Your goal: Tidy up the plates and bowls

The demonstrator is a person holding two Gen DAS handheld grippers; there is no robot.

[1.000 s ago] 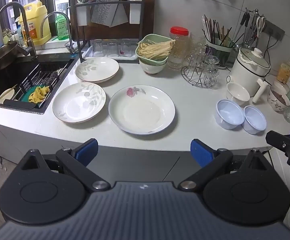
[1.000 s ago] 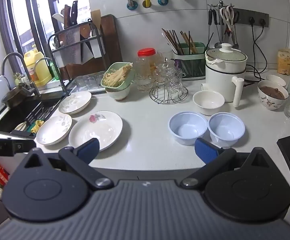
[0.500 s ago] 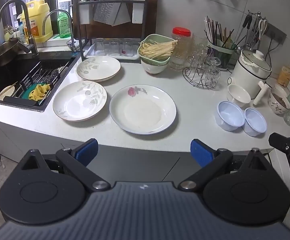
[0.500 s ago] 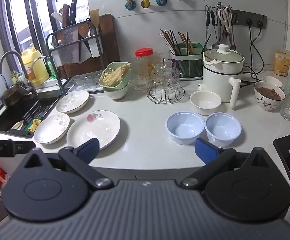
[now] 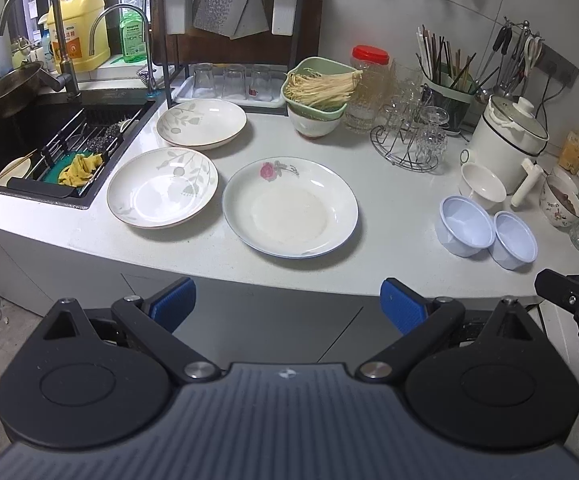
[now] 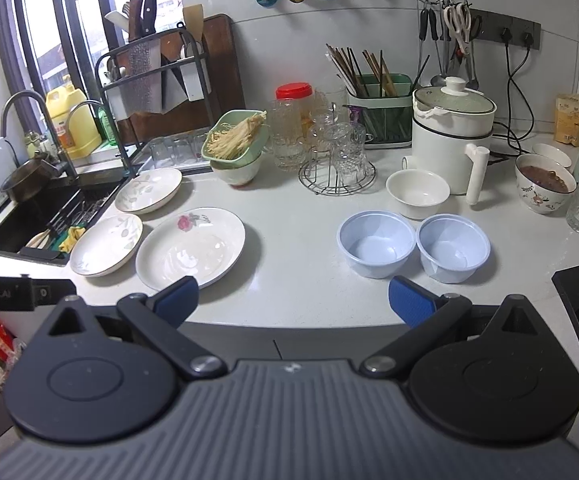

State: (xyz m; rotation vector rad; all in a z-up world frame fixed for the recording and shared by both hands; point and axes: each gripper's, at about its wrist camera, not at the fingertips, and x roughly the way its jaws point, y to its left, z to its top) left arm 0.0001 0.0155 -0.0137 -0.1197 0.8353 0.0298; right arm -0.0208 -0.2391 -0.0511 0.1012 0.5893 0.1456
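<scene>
A: Where did the crockery sit?

B: Three plates lay singly on the white countertop (image 5: 389,216), right of the sink (image 5: 29,140): a rose-patterned plate (image 5: 289,208) nearest the front edge, a leaf-patterned plate (image 5: 162,187) just beside it, and a second leaf plate (image 5: 201,123) further back. Two pale blue bowls (image 6: 375,242) stood side by side to the right, rims almost touching, with a white bowl (image 6: 417,193) behind them near the electric pot (image 6: 449,140).

A: And the grippers?

B: The left gripper (image 5: 287,300) hung off the counter's front edge facing the rose plate, fingers spread wide and holding nothing. The right gripper (image 6: 293,296) faced the blue bowls, equally wide and empty.

A: How should the first stacking go?

B: My judgement: pinch a leaf plate by its near rim, lift it level, and set it squarely on its twin. The blue bowls looked light, so nesting one inside the other should need only a gentle grip on the wall.

A: Room to move?

B: Open counter lay between plates and bowls. The sink's edge was close to the leaf plates, and the glass rack (image 6: 337,168) crowded the back.
</scene>
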